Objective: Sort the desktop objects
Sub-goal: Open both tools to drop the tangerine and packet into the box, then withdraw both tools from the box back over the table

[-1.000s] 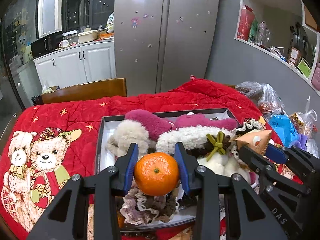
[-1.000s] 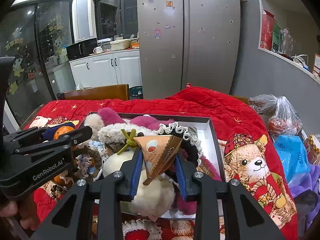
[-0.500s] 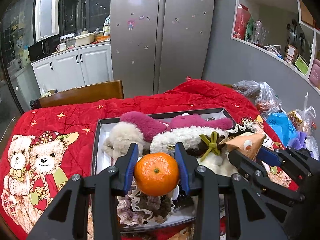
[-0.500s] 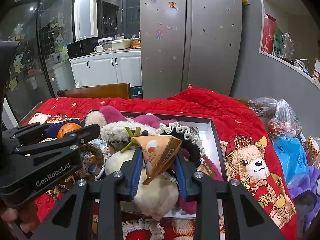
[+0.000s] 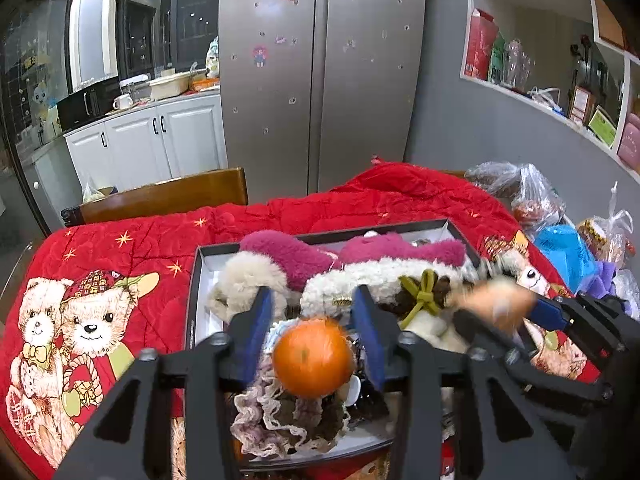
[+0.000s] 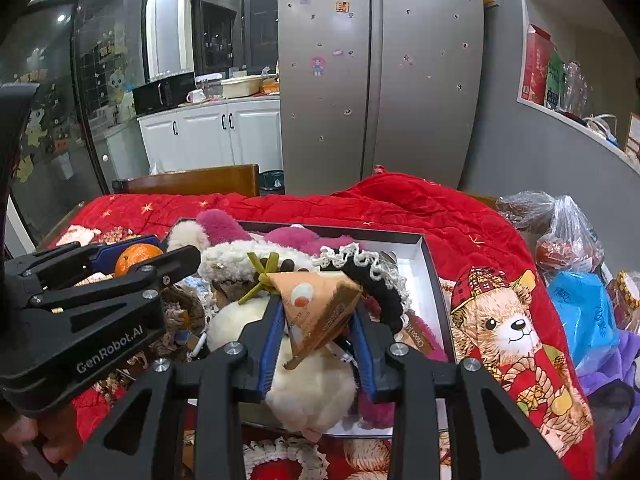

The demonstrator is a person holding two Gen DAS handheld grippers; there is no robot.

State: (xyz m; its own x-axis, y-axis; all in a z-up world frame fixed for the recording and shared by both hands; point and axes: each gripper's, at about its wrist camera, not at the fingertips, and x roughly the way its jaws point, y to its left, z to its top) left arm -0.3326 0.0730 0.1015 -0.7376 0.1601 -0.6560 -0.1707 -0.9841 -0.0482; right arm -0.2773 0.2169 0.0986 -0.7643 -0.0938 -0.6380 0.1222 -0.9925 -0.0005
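Your table wears one red quilt (image 5: 328, 212) printed with teddy bears, and on it sits one shallow dark-rimmed box (image 5: 193, 280) heaped with plush: two magenta fuzzy pieces, one white fleecy band (image 5: 360, 276) tied with an olive bow, and a cream plush ball (image 6: 308, 384) at the near edge. You have two grippers over that box. Your left gripper (image 5: 313, 322) has its blue-padded jaws spread, and the one orange (image 5: 313, 351), round, glossy and motion-blurred, sits low between them over a frilly crocheted scrunchie (image 5: 276, 420); you cannot tell whether the pads still touch it. Your right gripper (image 6: 318, 322) is clamped on one tan triangular snack packet (image 6: 316, 308), point tilted downward, held above the cream ball. Both tools point forward, level, side by side.
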